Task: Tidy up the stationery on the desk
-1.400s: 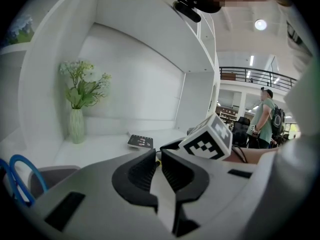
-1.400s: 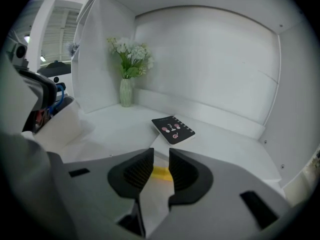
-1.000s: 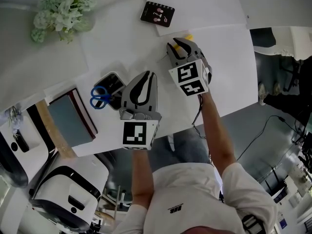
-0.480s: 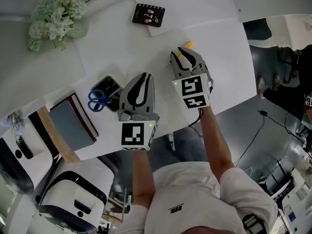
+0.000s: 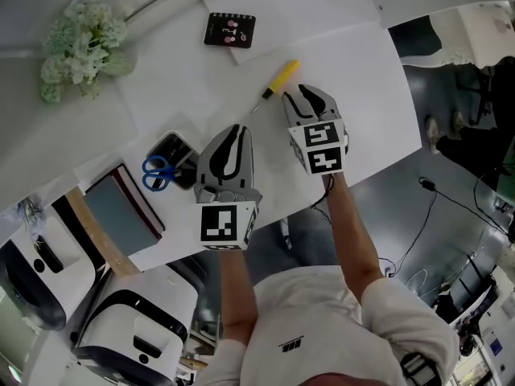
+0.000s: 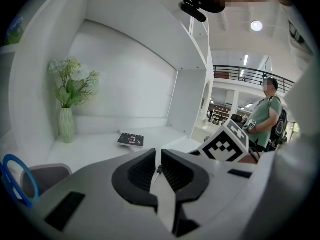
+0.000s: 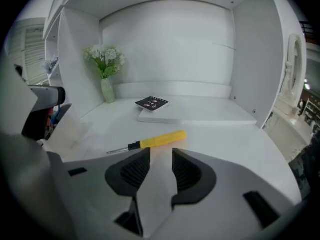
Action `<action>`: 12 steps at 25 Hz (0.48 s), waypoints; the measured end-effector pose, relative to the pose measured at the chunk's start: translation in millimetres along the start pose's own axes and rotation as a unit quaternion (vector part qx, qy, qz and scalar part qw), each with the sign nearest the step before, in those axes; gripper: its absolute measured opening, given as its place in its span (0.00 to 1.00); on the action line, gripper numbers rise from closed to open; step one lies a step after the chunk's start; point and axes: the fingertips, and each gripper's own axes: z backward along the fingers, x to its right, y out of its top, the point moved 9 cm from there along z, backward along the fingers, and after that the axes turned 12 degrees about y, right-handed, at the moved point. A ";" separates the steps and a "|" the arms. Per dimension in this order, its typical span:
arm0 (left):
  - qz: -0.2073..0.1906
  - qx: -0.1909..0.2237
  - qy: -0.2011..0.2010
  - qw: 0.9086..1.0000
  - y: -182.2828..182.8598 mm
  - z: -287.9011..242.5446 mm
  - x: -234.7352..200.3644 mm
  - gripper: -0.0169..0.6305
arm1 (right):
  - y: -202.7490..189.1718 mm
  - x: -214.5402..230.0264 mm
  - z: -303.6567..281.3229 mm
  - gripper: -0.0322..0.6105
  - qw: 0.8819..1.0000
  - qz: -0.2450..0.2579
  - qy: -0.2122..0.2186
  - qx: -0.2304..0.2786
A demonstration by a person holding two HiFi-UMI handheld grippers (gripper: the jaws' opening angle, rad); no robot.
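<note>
The white desk (image 5: 201,87) carries, at upper centre, a screwdriver (image 5: 278,79) with a bright yellow handle, black collar and silvery shaft. Above it lies a black notebook (image 5: 229,30) with small pink and white marks. At left centre, blue-handled scissors (image 5: 156,172) stand in a dark holder (image 5: 179,149) beside a book (image 5: 121,207) with a grey-blue cover and dark red edge, and the flowers (image 5: 76,43) at upper left are white and pale green. The left gripper (image 5: 234,129) and right gripper (image 5: 300,92) are grey with black ribbed pads (image 7: 134,170) and black-on-white square markers (image 5: 224,222).
</note>
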 end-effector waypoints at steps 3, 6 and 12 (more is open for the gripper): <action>-0.001 -0.002 0.001 1.000 -0.6 0.9 0.7 0.03 | 3.2 3.9 -3.7 0.26 1.000 -0.024 0.011 0.010; -0.002 -0.002 0.004 1.000 0.0 1.3 0.2 0.03 | 10.8 2.6 -8.2 0.28 0.999 -0.045 0.023 0.015; -0.004 -0.001 0.012 1.000 3.2 3.1 -3.6 0.03 | 20.0 0.7 -20.8 0.35 0.997 -0.076 0.023 0.018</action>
